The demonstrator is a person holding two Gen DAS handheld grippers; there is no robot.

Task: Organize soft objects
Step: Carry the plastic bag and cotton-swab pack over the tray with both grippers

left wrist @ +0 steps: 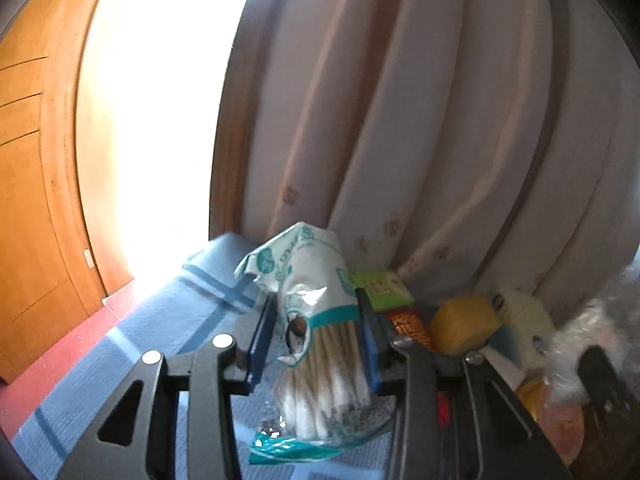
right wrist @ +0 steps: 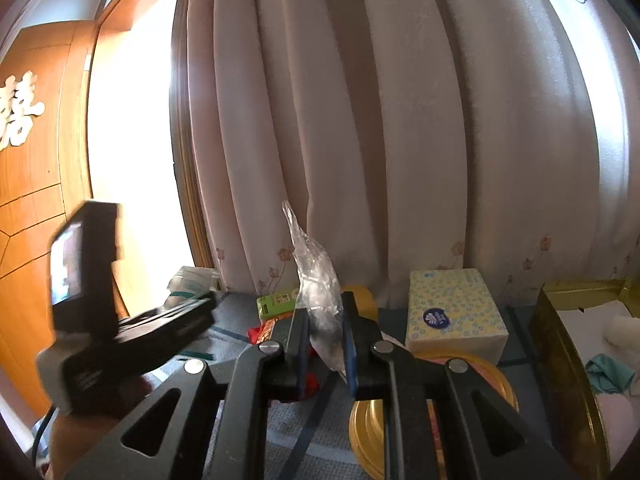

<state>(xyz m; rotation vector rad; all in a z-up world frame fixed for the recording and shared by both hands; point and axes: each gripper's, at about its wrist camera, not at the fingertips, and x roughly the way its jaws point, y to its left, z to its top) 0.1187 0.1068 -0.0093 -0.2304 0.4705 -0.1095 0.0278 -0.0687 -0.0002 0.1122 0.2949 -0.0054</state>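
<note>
Left wrist view: left gripper clamped on cotton-swab packet above blue cloth; green box, yellow sponge right. Right gripper shut on clear plastic bag; tissue box beside; curtain behind.

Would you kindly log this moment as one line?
left gripper: shut on teal-printed plastic pack of cotton swabs | right gripper: shut on clear crinkled plastic bag | surface: blue mat

We see the left hand-held gripper smeared by blur, the gold tray cut off at the right edge, and a fuzzy white thing unreadable.
</note>
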